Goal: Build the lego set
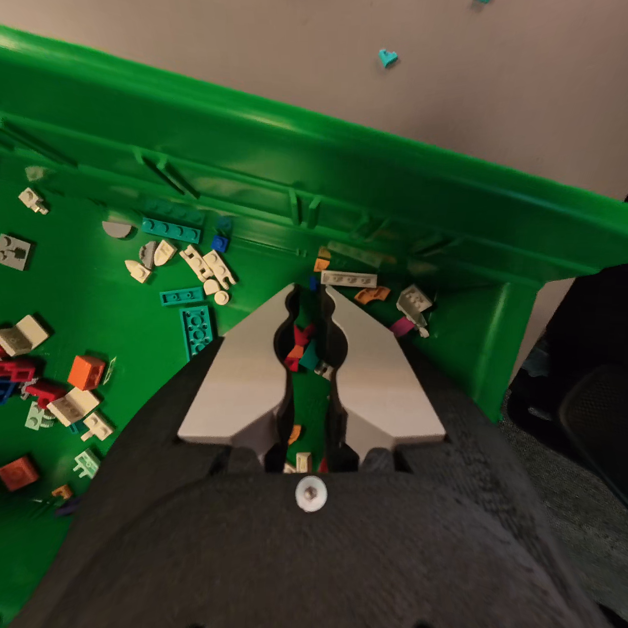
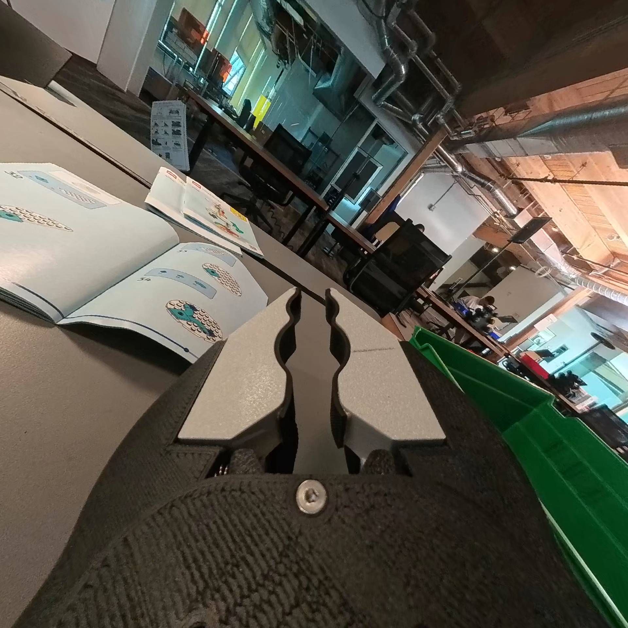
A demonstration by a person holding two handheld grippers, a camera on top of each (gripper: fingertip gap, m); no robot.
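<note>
— Over the green plastic bin (image 1: pixel 238 142), what's on the left side of the floor?

— Loose bricks: a grey square plate (image 1: pixel 13 251), a cream curved piece (image 1: pixel 23 334), an orange stud brick (image 1: pixel 86 372), red and blue pieces beside it. Farther along, a teal four-stud strip (image 1: pixel 171 230) near the wall, a cluster of cream plates (image 1: pixel 207 263) and a teal plate with holes (image 1: pixel 197 331).

— And the left gripper (image 1: pixel 311 289)?

— Its grey fingers (image 1: pixel 251 367) stand slightly apart with nothing between them, poised above red, orange and teal bits (image 1: pixel 300 346). To its right lie a pale four-stud plate (image 1: pixel 348 279), an orange arch (image 1: pixel 372 294) and a magenta piece (image 1: pixel 402 326). One teal piece (image 1: pixel 387 57) sits outside on the tan tabletop (image 1: pixel 441 85).

— The right side?

— An open instruction booklet (image 2: pixel 102 258) lies on the grey table (image 2: pixel 68 407), showing numbered steps and a round studded plate; a second booklet (image 2: pixel 204 207) with a small red logo lies beyond. The right gripper (image 2: pixel 312 290) rests low by the table, parted, empty. The bin's wall (image 2: pixel 543 441) is just right of it.

— Readable wording?

— Too small to tell, beyond step numerals.
</note>
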